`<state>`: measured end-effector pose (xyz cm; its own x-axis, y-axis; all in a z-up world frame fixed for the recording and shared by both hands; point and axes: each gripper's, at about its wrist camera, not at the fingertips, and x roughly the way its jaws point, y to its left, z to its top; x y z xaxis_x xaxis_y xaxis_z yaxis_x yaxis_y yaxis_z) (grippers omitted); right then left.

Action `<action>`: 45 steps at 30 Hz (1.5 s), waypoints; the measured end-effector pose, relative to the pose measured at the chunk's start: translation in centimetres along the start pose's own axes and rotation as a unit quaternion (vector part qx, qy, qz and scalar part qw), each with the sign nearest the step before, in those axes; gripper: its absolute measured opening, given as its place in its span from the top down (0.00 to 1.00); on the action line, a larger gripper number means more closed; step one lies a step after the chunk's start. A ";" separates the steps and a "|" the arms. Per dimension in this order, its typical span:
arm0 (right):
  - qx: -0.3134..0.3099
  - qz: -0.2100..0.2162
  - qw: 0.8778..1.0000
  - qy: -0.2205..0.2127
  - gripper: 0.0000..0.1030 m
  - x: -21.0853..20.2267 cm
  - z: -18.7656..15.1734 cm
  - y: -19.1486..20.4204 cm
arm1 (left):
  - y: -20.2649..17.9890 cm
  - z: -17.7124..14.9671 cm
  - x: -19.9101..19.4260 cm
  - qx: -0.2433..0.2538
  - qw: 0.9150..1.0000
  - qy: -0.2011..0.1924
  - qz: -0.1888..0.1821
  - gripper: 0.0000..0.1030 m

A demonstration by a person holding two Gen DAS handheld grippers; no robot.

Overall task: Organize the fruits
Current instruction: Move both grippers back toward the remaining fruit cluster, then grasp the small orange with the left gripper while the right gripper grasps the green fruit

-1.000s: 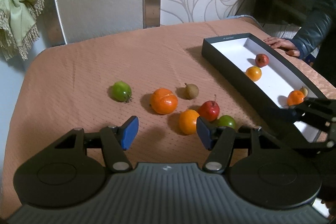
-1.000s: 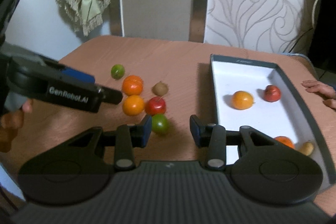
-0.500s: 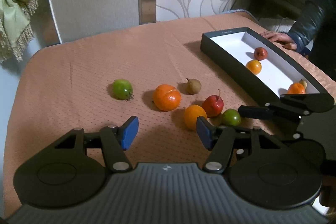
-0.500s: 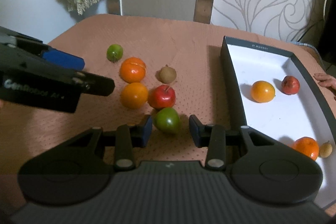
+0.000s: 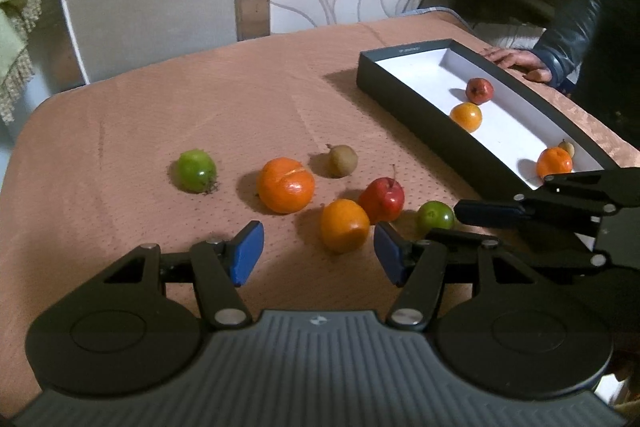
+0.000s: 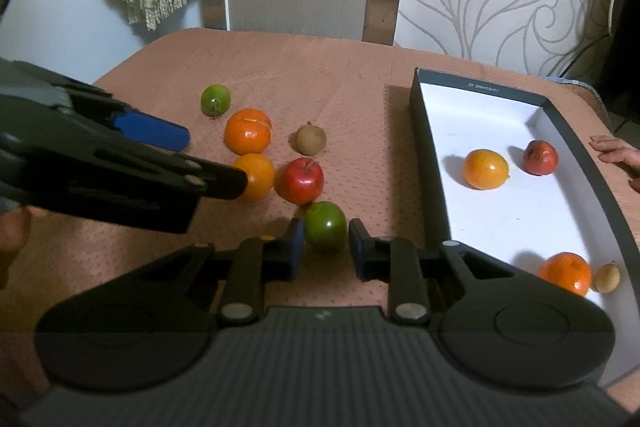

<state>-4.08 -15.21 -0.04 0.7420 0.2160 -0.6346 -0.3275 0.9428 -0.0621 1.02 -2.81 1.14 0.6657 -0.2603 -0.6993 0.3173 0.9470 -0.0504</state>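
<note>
Looking through the left wrist view, the left gripper (image 5: 318, 253) holds its fingers apart over the brown tablecloth (image 5: 200, 107), empty, with an orange (image 5: 344, 225) lying just beyond the gap and slightly right of its middle. A red apple (image 5: 382, 199) touches that orange on its upper right, a green fruit (image 5: 435, 215) sits right of the apple, and the right gripper (image 5: 480, 217) reaches in from the right edge of the frame with its tip against that green fruit. Further up and left lie a bigger orange (image 5: 285, 185), a brown fruit (image 5: 342, 161) and another green one (image 5: 196, 171). The dark box (image 5: 420, 115) with a white floor runs along the right side and already holds four fruits; a person's hand (image 5: 516, 61) rests by its far rim. In the right wrist view, the green fruit (image 6: 325, 226) sits in the centre of the frame, right between the right gripper's (image 6: 325, 251) fingers, which look closed on it or very nearly so. The box (image 6: 432, 163) lies to the right of the fruit, near it, its long side running up the frame. The right hand is clearly the nearer one for this fruit, and I judge the coming move to be a lift and a short carry rightward over the box wall.
</note>
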 end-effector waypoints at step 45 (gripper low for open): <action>-0.041 0.011 0.999 0.020 0.72 1.3 0.3 1.4 | -0.3 -0.5 2.3 0.006 1.000 0.015 -0.021 0.64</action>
<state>-3.39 -13.54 -0.68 0.7109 0.2240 -0.6667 -0.3915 0.9135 -0.1105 2.10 -3.56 -0.77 0.6308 -0.2943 -0.7180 0.3536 0.9326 -0.0715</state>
